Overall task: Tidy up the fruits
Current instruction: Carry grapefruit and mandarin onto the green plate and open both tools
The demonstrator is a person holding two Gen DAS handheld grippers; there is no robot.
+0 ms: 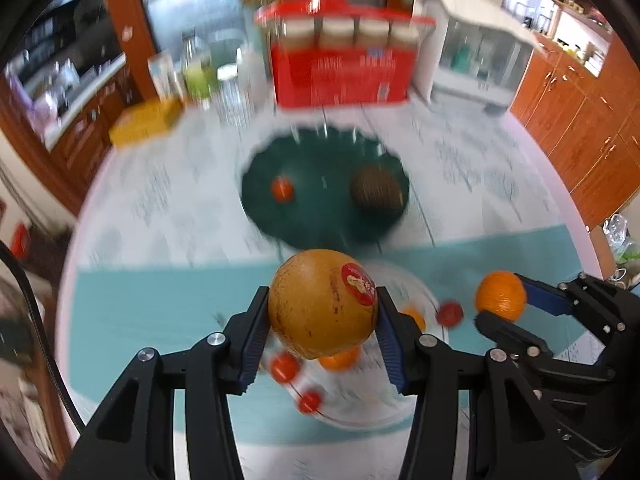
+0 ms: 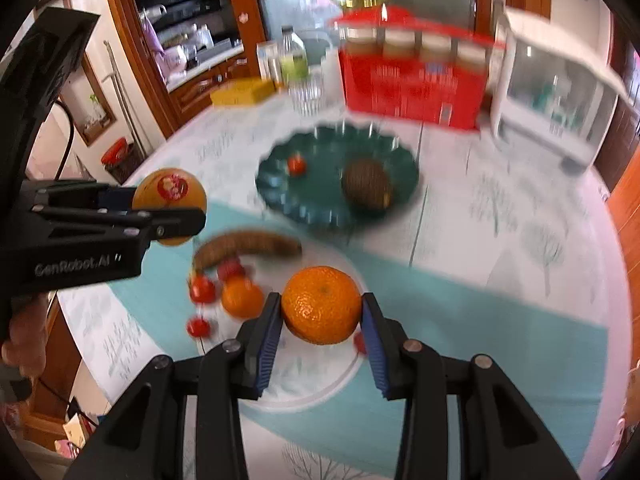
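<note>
My left gripper (image 1: 322,316) is shut on a round tan pear with a red sticker (image 1: 320,304), held above the white plate (image 1: 360,412). It also shows in the right wrist view (image 2: 170,196). My right gripper (image 2: 322,308) is shut on an orange (image 2: 321,304), also seen in the left wrist view (image 1: 500,296). The white plate (image 2: 312,384) holds a brown banana (image 2: 248,246), a small orange (image 2: 241,298) and several cherry tomatoes (image 2: 202,290). Farther back, the dark green plate (image 2: 280,184) holds a brown kiwi (image 2: 366,184) and a tomato (image 2: 297,165).
A red box with jars (image 2: 412,84), a white cabinet-like case (image 2: 560,92), a glass (image 2: 306,94), bottles (image 2: 294,56) and a yellow box (image 2: 242,91) stand at the table's back. A teal runner (image 2: 480,320) crosses the table under the white plate.
</note>
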